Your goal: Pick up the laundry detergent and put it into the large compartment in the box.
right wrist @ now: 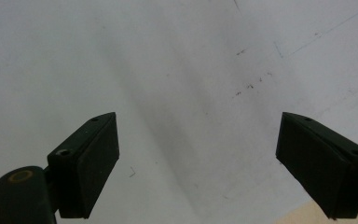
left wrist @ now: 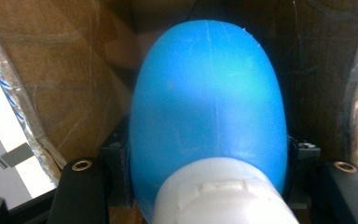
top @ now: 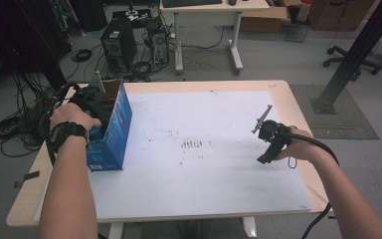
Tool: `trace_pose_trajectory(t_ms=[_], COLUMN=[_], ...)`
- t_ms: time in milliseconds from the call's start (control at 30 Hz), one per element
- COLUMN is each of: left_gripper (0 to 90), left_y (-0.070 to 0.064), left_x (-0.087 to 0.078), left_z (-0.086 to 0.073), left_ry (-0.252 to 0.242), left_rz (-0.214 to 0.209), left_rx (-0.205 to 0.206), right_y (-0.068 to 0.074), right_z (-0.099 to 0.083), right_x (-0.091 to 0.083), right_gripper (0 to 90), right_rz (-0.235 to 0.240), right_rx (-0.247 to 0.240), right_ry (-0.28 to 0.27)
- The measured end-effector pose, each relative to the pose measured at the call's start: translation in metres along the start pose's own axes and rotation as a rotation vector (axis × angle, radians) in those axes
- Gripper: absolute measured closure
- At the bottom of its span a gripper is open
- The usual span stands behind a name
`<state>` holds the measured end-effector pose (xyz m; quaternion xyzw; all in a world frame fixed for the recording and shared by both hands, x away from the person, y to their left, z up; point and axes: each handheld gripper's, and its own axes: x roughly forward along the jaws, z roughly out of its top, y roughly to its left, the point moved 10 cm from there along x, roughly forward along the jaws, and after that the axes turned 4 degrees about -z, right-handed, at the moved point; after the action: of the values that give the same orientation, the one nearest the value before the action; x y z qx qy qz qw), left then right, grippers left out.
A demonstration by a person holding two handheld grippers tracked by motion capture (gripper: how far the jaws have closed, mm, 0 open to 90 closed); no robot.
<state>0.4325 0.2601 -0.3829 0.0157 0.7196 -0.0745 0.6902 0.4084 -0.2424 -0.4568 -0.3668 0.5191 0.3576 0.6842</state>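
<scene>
Blue bottle (left wrist: 209, 107), white cap (left wrist: 223, 193), clamped in left tool (top: 87, 102) inside open blue carton (top: 114, 124), surface's left edge.

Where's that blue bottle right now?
The blue bottle sits between the left gripper's jaws inside the blue box, at the table's left edge in the high view.

I wear a black wristwatch (top: 68, 132) on my left wrist, and both forearms are bare of sleeves. My right gripper (right wrist: 198, 163) has black, flat, wedge-shaped jaws with small screws, a brass-ringed hole beside the left one, and a black cable (top: 323, 149).
</scene>
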Motion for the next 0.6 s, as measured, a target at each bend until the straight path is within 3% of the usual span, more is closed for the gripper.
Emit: trace_pose_trajectory(t_ms=[600], left_gripper=[37.0], left_y=[0.0005], left_x=[0.0002], left_z=[-0.0009], left_ry=[-0.014], left_rz=[-0.009], left_rx=[-0.004], right_y=[0.0013], right_z=[0.0014], right_x=[0.0001], right_gripper=[13.3], right_rz=[0.001], right_rx=[-0.006], right_ry=[-0.001])
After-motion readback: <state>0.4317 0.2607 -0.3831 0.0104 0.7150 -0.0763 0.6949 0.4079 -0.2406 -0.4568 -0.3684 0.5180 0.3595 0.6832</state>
